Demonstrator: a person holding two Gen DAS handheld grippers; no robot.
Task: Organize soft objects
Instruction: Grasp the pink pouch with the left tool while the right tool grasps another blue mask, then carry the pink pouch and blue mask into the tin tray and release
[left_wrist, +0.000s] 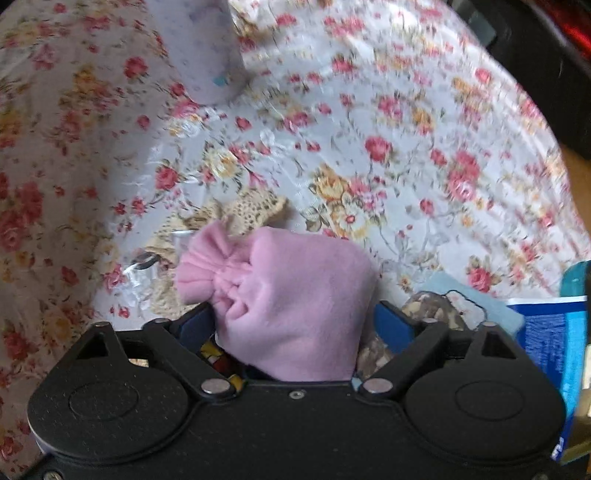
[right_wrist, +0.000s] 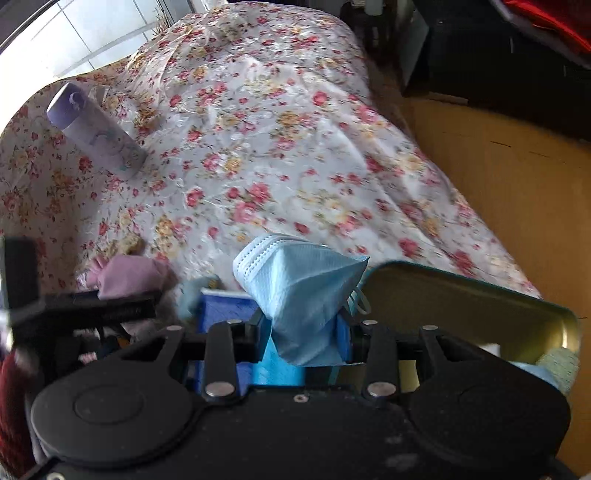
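Observation:
A pink fleece drawstring pouch (left_wrist: 295, 295) sits between the blue pads of my left gripper (left_wrist: 293, 325), and both pads press on its sides. In the right wrist view the same pouch (right_wrist: 129, 275) shows at the far left with the left gripper's black frame below it. My right gripper (right_wrist: 304, 332) is shut on a folded light-blue face mask (right_wrist: 295, 284), held above the table next to an open teal tin (right_wrist: 461, 295) with a gold inside. A cream lace piece (left_wrist: 251, 210) lies just beyond the pouch. A pale blue cloth with a bear print (left_wrist: 454, 306) lies to the pouch's right.
A floral tablecloth (left_wrist: 369, 110) covers the table. A lavender bottle (right_wrist: 96, 133) stands at the far left. A blue box (left_wrist: 554, 339) lies by the tin. The table's right edge drops to a wooden floor (right_wrist: 517, 206), with dark furniture behind.

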